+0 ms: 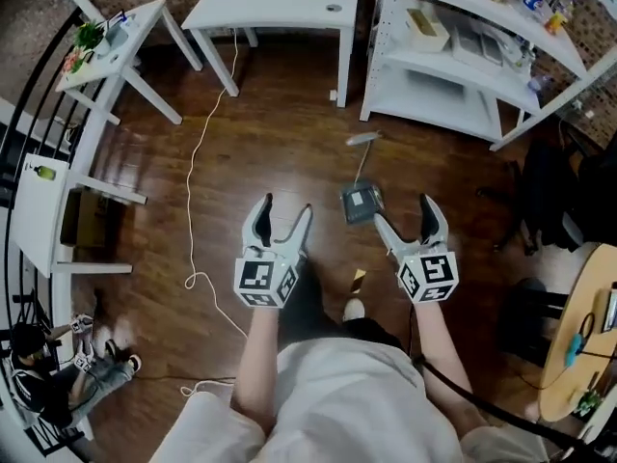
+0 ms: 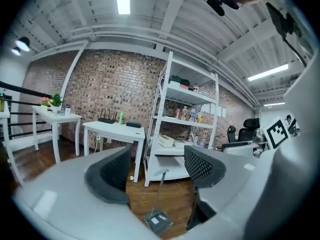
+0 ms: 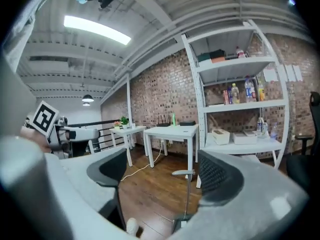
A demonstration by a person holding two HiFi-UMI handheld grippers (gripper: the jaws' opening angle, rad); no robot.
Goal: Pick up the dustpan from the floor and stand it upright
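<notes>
Dustpan place: the dustpan (image 1: pixel 362 204) sits on the wooden floor (image 1: pixel 270 133), on open boards between the person's feet and the front edge of the white shelf unit (image 1: pixel 434 75) — touching neither.
Long axis: its handle (image 1: pixel 363 140) rises plumb from the pan in both gripper views; I judge it already upright.
Direction from jaws: ahead of and below both grippers, well apart from them.
Nearer hand: the right gripper (image 1: pixel 403 210), with the pan just beyond its inner jaw in the head view.
Left gripper (image 1: pixel 286 205): jaws apart, nothing between the pads.
Right gripper jaws: wide apart, empty.
Materials: a dark grey, boxy, hard-looking pan with a pale label; a thin pale rod ending in a flat crosswise grip; dark dimpled jaw pads; glossy brown planks.
</notes>
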